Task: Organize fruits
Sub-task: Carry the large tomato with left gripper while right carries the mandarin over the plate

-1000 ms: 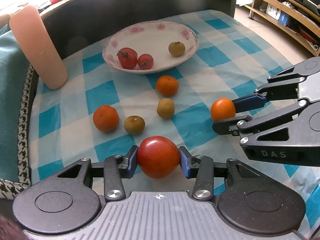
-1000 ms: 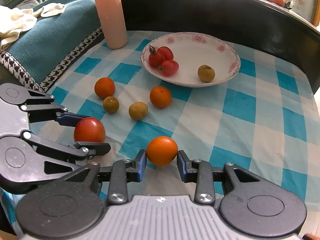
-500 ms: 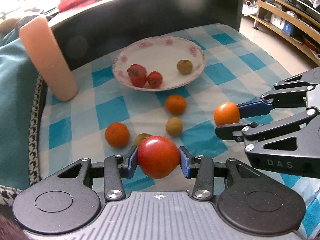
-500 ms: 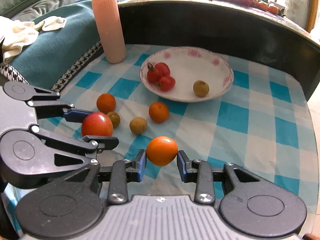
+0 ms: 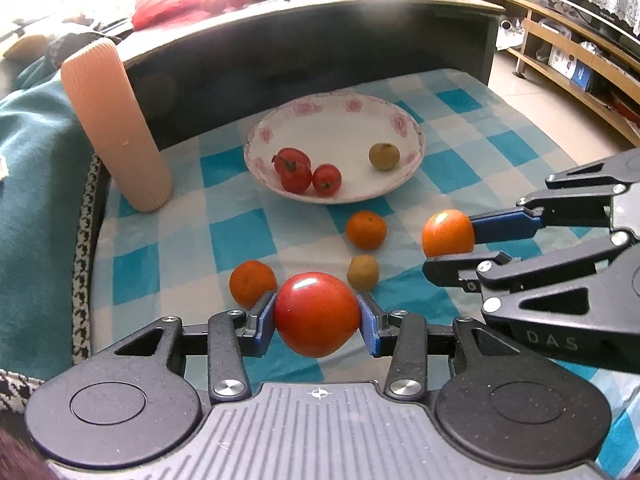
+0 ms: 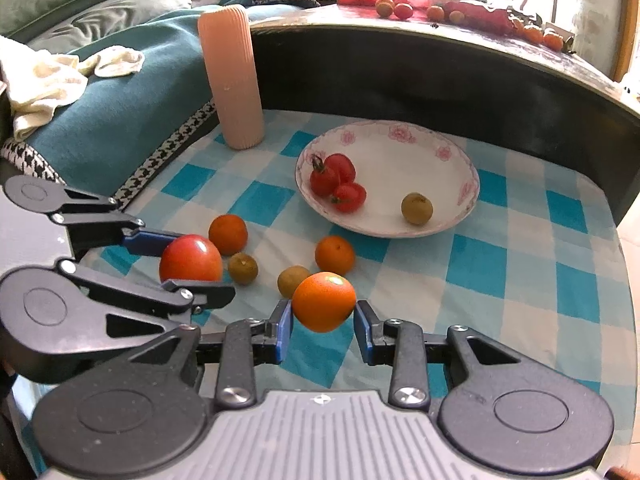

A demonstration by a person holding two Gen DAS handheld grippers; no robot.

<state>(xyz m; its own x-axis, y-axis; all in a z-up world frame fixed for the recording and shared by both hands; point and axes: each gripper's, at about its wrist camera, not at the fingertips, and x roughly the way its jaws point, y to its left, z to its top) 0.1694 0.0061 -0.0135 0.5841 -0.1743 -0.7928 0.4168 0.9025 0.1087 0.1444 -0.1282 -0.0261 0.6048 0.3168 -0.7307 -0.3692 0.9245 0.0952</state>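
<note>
My left gripper [image 5: 316,322] is shut on a big red tomato [image 5: 316,314], held above the checked cloth; from the right wrist view that tomato [image 6: 191,259] shows at the left. My right gripper [image 6: 323,322] is shut on an orange [image 6: 324,302], which the left wrist view shows at the right [image 5: 448,233]. Ahead stands a white flowered bowl [image 5: 400,118] holding two red tomatoes [image 5: 295,170] and one brownish-green fruit [image 5: 384,156]. On the cloth lie two oranges [image 5: 366,229] [image 5: 252,283] and brownish-green fruits [image 5: 363,273] [image 6: 243,268].
A tall ribbed pink vase [image 5: 116,124] stands left of the bowl. A dark curved wall [image 5: 320,52] backs the table, with more fruit on the ledge above it [image 6: 440,12]. A teal blanket [image 6: 104,92] lies at the left; wooden shelves [image 5: 572,64] stand at the right.
Both grippers have lifted and tipped upward with their fruits, so the bowl and loose fruit sit lower in view. The grips are unchanged.
</note>
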